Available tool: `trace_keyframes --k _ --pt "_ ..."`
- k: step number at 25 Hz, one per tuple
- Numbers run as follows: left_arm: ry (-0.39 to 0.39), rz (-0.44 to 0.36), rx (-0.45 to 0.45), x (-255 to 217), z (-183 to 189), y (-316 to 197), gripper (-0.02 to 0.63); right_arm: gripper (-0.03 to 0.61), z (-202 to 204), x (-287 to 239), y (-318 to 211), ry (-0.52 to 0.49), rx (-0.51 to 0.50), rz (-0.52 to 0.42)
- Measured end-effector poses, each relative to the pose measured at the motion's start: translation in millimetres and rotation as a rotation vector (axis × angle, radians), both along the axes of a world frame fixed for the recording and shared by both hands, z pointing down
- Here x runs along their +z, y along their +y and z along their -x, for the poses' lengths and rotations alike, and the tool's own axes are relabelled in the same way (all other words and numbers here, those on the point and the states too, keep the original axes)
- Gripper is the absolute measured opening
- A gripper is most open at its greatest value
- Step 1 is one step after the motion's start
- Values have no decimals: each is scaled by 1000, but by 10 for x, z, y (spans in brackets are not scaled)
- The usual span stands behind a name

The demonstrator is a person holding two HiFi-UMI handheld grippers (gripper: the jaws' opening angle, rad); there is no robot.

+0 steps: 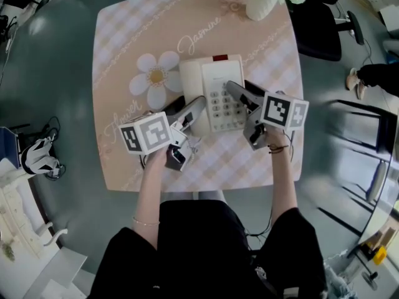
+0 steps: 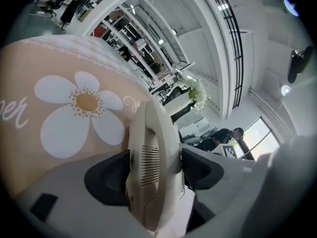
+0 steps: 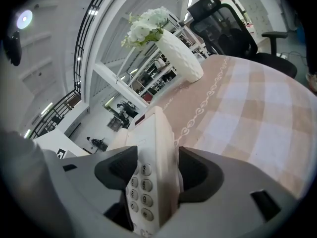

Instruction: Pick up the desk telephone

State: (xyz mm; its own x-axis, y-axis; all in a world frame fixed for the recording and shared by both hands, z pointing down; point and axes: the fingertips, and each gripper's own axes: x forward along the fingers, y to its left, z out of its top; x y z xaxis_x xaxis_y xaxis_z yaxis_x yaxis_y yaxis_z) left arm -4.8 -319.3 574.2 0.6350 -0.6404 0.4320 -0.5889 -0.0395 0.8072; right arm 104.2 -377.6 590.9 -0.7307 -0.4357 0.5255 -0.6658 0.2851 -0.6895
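Desk telephone [image 1: 215, 92] lies centre-frame on the bench [image 1: 118, 36]. Only the gripper views show its side edges standing between wide-spread jaws, for left gripper [image 2: 154, 172] and right gripper [image 3: 157, 171] alike. Bare bench surrounds it. A vase [image 1: 262, 5] stands at the upper-right edge.

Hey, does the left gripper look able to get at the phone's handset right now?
Probably yes: the handset sits right between the open jaws of the left gripper, with nothing else in the way.

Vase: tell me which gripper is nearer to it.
Right. The right gripper straddles the phone's right edge, on the vase's side; the left gripper straddles the phone's left edge, farther away.
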Motion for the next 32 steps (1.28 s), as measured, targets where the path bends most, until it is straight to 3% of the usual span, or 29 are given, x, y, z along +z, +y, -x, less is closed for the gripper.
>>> trace_keyframes --k 6,32 --pt "21 15 31 13 -33 -7 311 235 7 24 8 -35 -12 67" --pt "-89 80 55 -30 -72 20 307 222 -33 -71 94 -11 34 55"
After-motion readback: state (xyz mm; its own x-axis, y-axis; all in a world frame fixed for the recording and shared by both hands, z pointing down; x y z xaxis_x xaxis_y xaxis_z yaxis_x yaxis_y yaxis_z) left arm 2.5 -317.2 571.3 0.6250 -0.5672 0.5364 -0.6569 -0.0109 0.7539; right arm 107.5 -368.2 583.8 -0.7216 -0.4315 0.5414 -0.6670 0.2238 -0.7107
